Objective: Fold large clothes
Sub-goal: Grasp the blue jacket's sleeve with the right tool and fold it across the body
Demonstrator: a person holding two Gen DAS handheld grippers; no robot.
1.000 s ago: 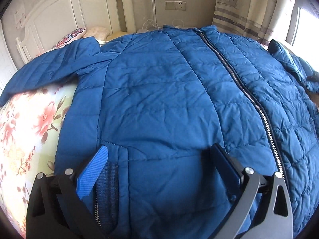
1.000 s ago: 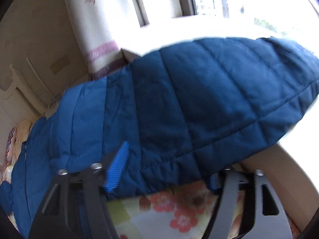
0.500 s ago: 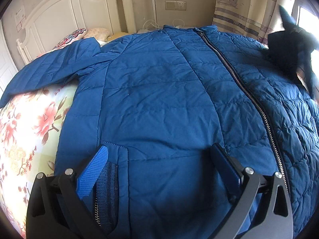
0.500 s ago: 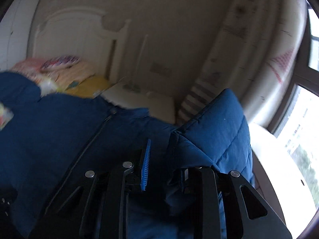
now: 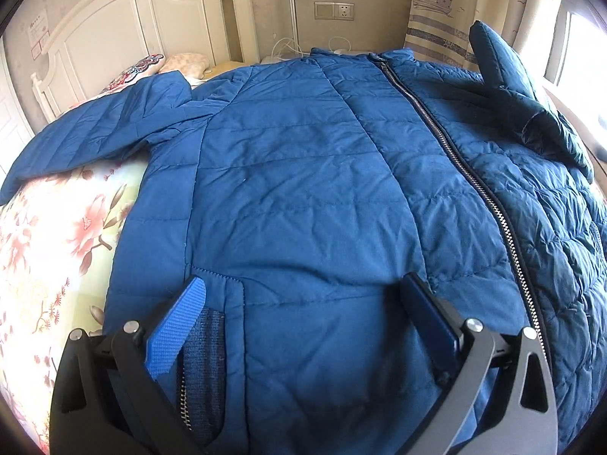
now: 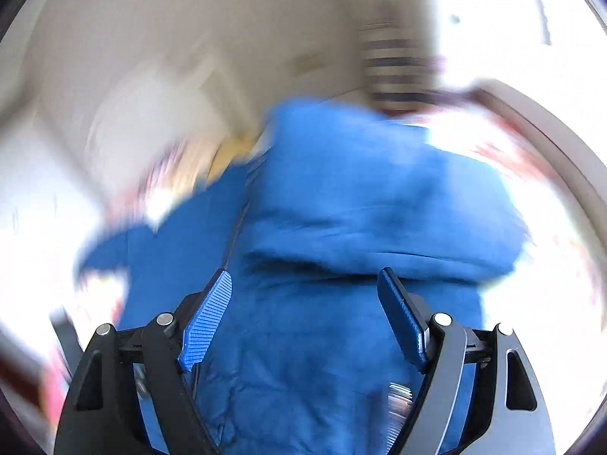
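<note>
One blue quilted puffer jacket (image 5: 303,174) covers most of the floral bedsheet (image 5: 57,235), front up, zipper (image 5: 474,182) closed and running toward the white headboard (image 5: 125,26). Its left-hand sleeve (image 5: 95,129) lies spread flat toward the pillows (image 5: 167,66); the other sleeve (image 5: 531,113) lies folded over the jacket body at the curtain (image 5: 444,11) side, cuff end poking up. Left gripper (image 5: 303,303) sits low over the hem beside the zipped pocket (image 5: 206,364), jaws spread wide, blue pads (image 5: 178,330) clear of any fabric pinch. Right gripper (image 6: 303,295) hangs above the jacket (image 6: 341,227) with jaws wide apart and nothing between them; that view is heavily smeared, so the raised fold ahead of it is probably the sleeve, not certain.
</note>
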